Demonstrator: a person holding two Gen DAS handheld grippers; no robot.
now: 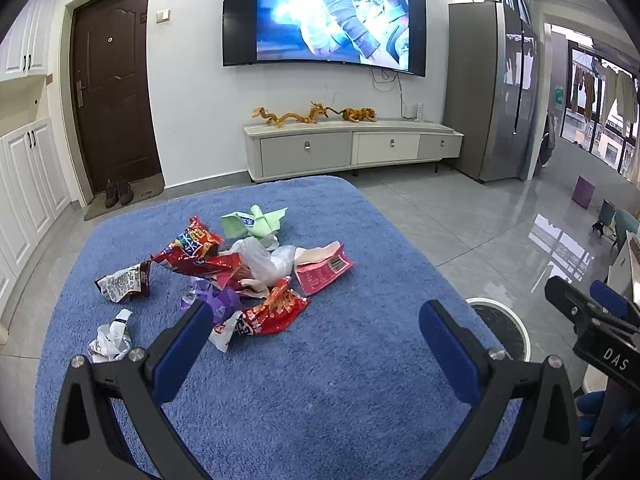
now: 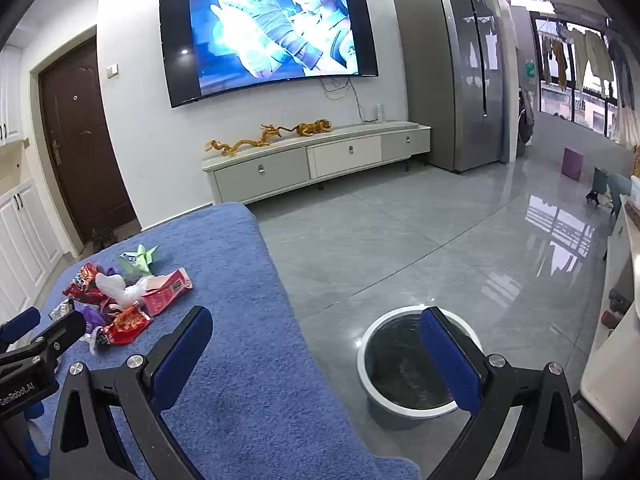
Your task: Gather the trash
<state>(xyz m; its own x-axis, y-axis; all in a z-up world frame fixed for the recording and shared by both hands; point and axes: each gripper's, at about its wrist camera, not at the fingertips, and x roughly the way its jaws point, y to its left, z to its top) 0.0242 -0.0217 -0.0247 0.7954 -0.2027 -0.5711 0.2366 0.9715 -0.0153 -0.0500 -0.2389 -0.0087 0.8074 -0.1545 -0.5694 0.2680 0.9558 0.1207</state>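
A pile of trash lies on the blue-covered table (image 1: 320,380): red snack wrappers (image 1: 196,256), a green paper (image 1: 256,222), a white plastic bag (image 1: 262,260), a pink packet (image 1: 324,270), a purple wrapper (image 1: 218,300) and crumpled white paper (image 1: 110,340). The pile also shows in the right wrist view (image 2: 124,300). My left gripper (image 1: 316,320) is open and empty, just short of the pile. My right gripper (image 2: 316,328) is open and empty, above the table's right edge and the white-rimmed trash bin (image 2: 412,364) on the floor. The bin shows partly in the left wrist view (image 1: 500,328).
Grey tiled floor (image 2: 400,240) spreads right of the table. A TV cabinet (image 1: 352,150) with dragon figures stands under a wall TV (image 1: 324,16). A grey fridge (image 1: 492,88), a brown door (image 1: 112,88) and white cupboards (image 1: 28,176) line the walls.
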